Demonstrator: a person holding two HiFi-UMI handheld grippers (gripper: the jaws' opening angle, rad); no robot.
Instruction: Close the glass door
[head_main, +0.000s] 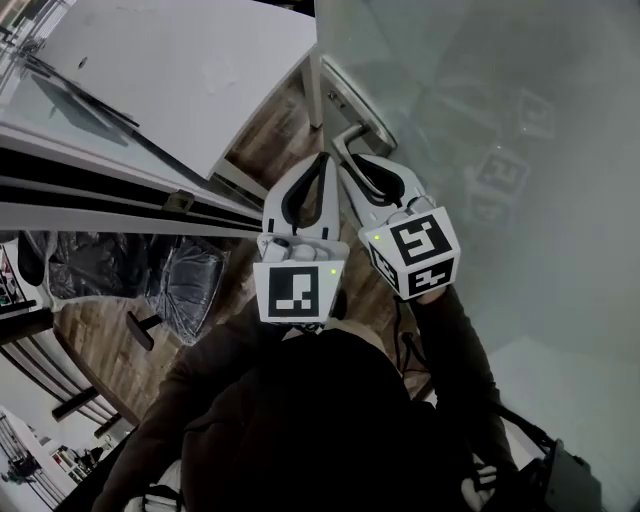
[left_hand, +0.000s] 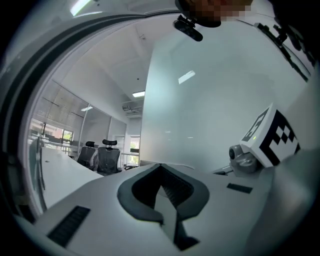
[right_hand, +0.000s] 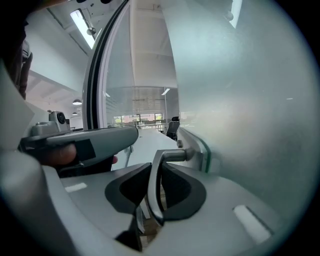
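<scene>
So here's where we're at: the right tool (right_hand: 156, 172) is pinching the silver metal lever handle (right_hand: 170, 155) of the frosted glass door (head_main: 500, 120). In the right gripper view the handle's downward leg sits right between the dark pads, one on each side of it. In the head view the door fills the whole right side of the frame, with its edge running down from top centre and the handle just above the middle.

Our left tool (head_main: 321, 165) sits just beside the right one, on its left. Its jaws are pressed together with nothing in them, and the left gripper view shows the tips meeting in front of the glass pane.

The white rectangular surface (head_main: 180, 70) takes up the upper left. Two black mesh office chairs (head_main: 190, 280) are at the left, lower down. Brown wooden floor (head_main: 270, 140) shows between the surface and the door.
</scene>
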